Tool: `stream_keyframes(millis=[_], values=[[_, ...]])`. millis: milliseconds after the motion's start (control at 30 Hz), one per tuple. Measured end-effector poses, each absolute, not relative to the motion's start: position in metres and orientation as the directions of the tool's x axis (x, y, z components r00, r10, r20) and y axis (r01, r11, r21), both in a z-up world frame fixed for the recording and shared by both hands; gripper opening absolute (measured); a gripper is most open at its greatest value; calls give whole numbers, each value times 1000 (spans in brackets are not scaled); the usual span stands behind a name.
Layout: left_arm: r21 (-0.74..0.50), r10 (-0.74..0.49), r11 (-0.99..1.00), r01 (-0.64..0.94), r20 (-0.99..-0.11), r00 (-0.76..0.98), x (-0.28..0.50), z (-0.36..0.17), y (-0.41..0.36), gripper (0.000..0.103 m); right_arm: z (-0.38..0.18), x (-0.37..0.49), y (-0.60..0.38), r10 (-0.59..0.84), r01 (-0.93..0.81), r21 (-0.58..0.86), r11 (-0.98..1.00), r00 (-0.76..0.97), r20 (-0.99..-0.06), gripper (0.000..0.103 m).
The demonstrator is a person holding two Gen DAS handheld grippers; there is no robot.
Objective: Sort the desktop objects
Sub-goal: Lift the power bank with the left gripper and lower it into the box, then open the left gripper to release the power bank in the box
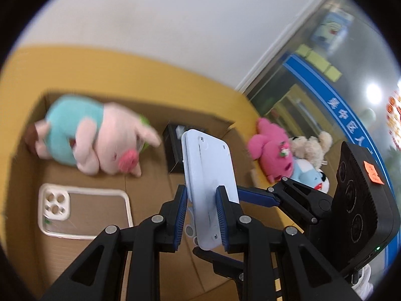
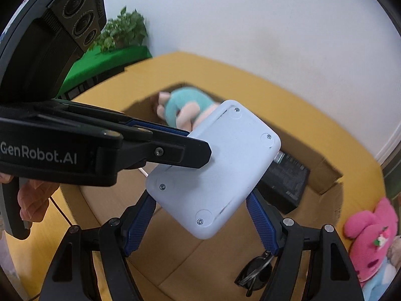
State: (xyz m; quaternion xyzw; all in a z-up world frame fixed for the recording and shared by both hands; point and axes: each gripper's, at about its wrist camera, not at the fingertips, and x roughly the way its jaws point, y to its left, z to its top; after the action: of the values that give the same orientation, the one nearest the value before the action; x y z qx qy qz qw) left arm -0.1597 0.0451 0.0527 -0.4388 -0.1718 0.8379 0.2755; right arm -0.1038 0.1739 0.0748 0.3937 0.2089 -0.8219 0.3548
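1. Phone case (image 1: pixel 82 210), clear with a white rim, lies flat on the floor of the open cardboard box (image 1: pixel 25 165), at its near left. Behind it a pig plush (image 1: pixel 100 138) in a teal top lies on its side.
2. Left gripper (image 1: pixel 201 210) is narrow, its blue pads clamped across the thin edges of a pale blue device (image 1: pixel 209 170), which stands on edge over the box. The right wrist view shows the same device (image 2: pixel 215 170) broadside, screws at its corners.
3. Right gripper (image 2: pixel 200 215) is spread wide, with its fingers (image 2: pixel 260 220) either side of the device's lower end. Whether the pads touch it I cannot tell, so I judge the left gripper carries the load.
4. Black block (image 2: pixel 288 178) sits in the box's far right corner, just behind the device. Dark sunglasses (image 2: pixel 255 273) lie on the box floor below the right gripper.
5. Risk, as I judge it: the grip is across a slim, smooth shell, so the device could pivot or slip and drop onto the phone case or the black block. The two grippers are crowded together and could knock each other.
6. Plush heap (image 1: pixel 283 155), pink, cream and blue, lies outside the box on the right.
7. Yellow table (image 2: pixel 300 110) carries the box. A white wall stands behind, a potted plant (image 2: pixel 122 30) at far left, and a glass partition (image 1: pixel 325 80) with a blue band at right.
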Motion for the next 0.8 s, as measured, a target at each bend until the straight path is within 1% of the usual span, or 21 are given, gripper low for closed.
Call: stream_keyframes(millis=[100, 200, 333, 500, 667, 700, 733, 800], values=[[-547, 606, -794, -267, -679, -414, -176, 21, 51, 22, 43, -118, 174, -386, 750, -40, -660, -384, -839, 73], [-549, 597, -801, -237, -708, -377, -184, 2, 56, 22, 16, -133, 174, -359, 749, 1, -663, -316, -878, 73], [-545, 576, -817, -187, -757, -309, -194, -20, 62, 23, -7, -149, 173, -322, 747, 26, -664, -255, -912, 73], [-535, 556, -831, -150, -795, -243, -202, -37, 70, 24, -30, -159, 173, -268, 724, 86, -685, -140, -953, 73], [-490, 510, -860, -144, -830, -225, -198, -35, 72, 24, -34, -156, 173, -233, 713, 70, -698, -133, -963, 73], [-489, 511, -859, -151, -828, -231, -195, -32, 69, 26, -31, -154, 173, -236, 710, 69, -701, -140, -962, 73], [-484, 508, -861, -157, -824, -249, -191, -25, 65, 27, -27, -152, 174, -237, 709, 65, -703, -148, -960, 74], [-454, 489, -872, -183, -812, -318, -176, -3, 53, 27, -14, -145, 178, -248, 703, 56, -709, -175, -953, 80]])
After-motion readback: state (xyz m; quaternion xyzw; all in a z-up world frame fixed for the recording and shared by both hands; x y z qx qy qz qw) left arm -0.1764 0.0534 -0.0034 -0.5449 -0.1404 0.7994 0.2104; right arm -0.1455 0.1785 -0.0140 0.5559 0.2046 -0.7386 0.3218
